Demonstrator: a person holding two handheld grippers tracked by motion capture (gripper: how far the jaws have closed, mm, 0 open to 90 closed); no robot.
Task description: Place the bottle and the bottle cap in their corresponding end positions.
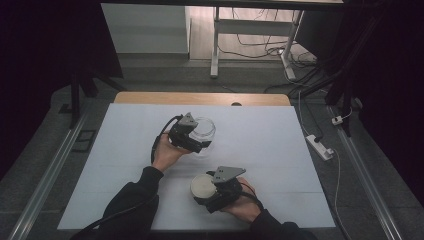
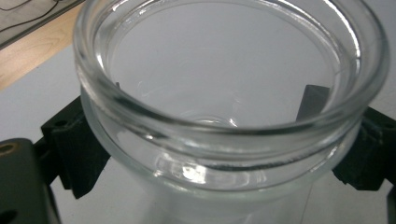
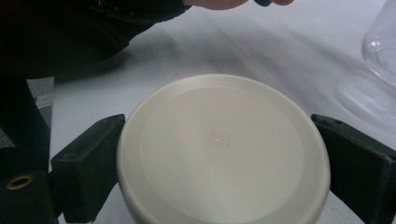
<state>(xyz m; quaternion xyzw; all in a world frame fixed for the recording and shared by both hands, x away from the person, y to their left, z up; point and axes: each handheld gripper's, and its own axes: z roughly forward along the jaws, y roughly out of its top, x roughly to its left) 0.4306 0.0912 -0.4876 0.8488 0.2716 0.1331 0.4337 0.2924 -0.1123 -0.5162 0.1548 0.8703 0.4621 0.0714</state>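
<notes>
Lid's off: left gripper (image 1: 196, 142) clamps the open jar (image 1: 204, 131) mid-table, w/ right gripper (image 1: 207, 191) gripping the lid (image 1: 202, 185) nearer the person, apart. Left: prob. setting lid down or recapping.

No legible text on anything.

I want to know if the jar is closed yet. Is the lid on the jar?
No, the glass jar stands open between the left gripper's fingers, while the right gripper holds the cream lid apart.
</notes>
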